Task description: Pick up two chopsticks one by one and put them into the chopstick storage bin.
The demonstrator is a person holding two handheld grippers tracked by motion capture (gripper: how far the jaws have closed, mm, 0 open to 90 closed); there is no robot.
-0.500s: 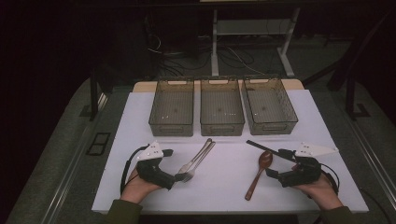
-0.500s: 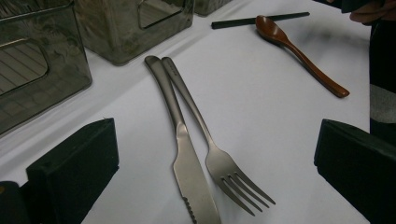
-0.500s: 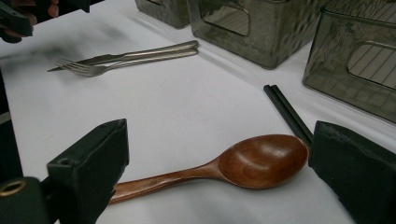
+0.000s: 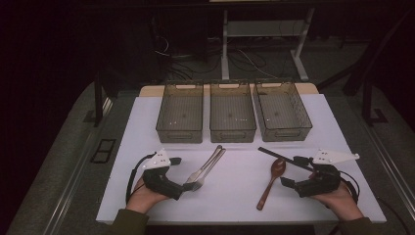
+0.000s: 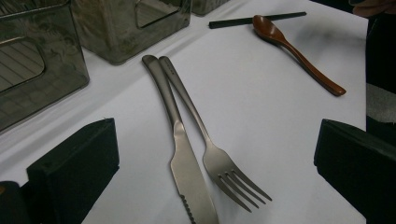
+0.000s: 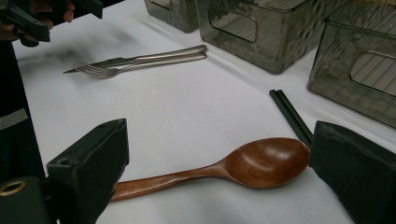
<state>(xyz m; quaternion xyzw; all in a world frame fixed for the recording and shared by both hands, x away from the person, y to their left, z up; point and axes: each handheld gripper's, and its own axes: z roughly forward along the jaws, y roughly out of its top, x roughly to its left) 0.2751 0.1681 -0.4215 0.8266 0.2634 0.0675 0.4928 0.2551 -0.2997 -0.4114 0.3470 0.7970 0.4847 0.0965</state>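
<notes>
The wide-open, empty right gripper (image 4: 288, 183) has the wooden spoon (image 6: 224, 170) lying crosswise between its jaws, bowl toward the chopsticks (image 6: 290, 115).

Knife (image 5: 187, 163) tip is cut off (bottom edge); chopsticks (image 6: 290, 115) run behind a finger.

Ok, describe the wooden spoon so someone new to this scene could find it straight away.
On the white table, in front of the right-hand of three grey bins, lies the wooden spoon, near the open right gripper. It is the one brown utensil: the knife and fork are metal, the chopsticks black.
</notes>
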